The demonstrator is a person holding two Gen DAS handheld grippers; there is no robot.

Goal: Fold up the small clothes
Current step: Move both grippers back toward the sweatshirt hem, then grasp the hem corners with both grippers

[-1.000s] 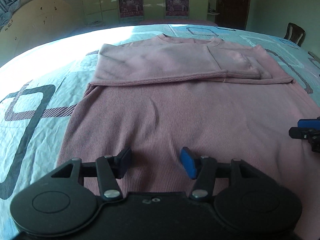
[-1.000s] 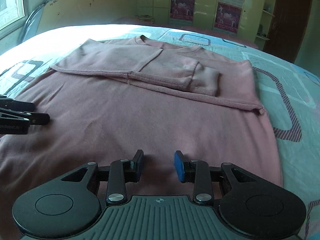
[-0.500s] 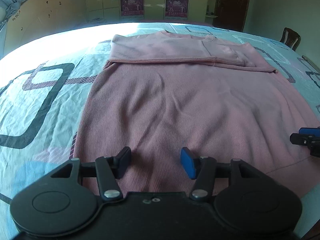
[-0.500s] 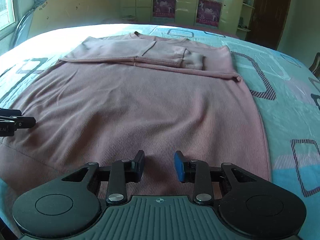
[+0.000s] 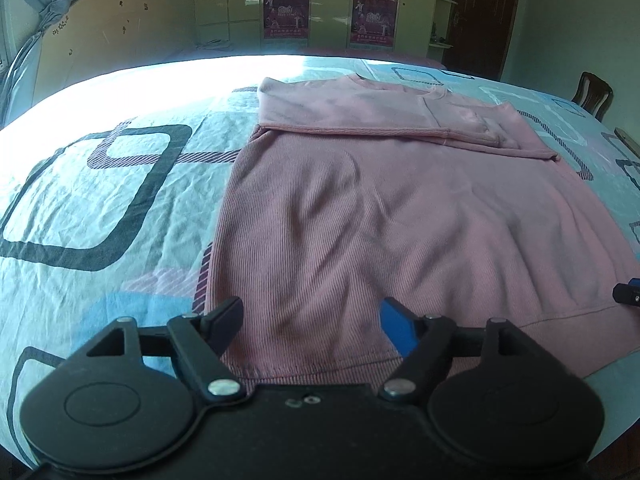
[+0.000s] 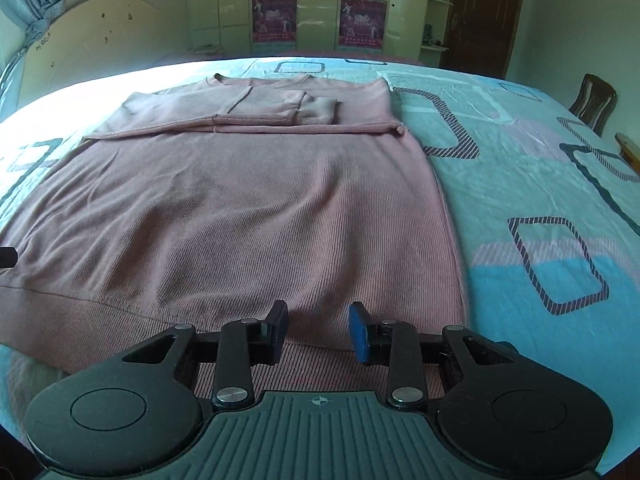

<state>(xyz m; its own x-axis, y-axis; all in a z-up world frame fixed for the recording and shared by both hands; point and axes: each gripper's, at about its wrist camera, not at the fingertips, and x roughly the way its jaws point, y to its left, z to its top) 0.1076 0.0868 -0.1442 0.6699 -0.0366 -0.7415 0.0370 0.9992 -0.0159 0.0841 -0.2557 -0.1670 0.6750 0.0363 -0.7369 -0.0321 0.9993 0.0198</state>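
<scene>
A pink ribbed sweater (image 5: 360,216) lies flat on the bed, its sleeves folded across the chest at the far end (image 6: 280,108). My left gripper (image 5: 310,320) hovers over the sweater's near left corner by the hem, its jaws opening, with nothing pinched between them. Over the hem's near right part, my right gripper (image 6: 318,326) stands open with a narrow gap, nothing gripped. The right gripper's tip (image 5: 628,294) shows at the right edge of the left wrist view. The left gripper's tip (image 6: 7,258) shows at the left edge of the right wrist view.
The bed carries a light blue sheet (image 5: 100,208) with dark square outlines. The bed's near edge lies just under both grippers. A wooden chair (image 6: 594,102) stands at the far right. Cupboards with posters (image 6: 320,4) and a dark door (image 6: 480,12) line the back wall.
Both grippers have drawn back toward the near hem, so the whole sweater and its bottom edge now show. The left gripper's jaws stand wider than before.
</scene>
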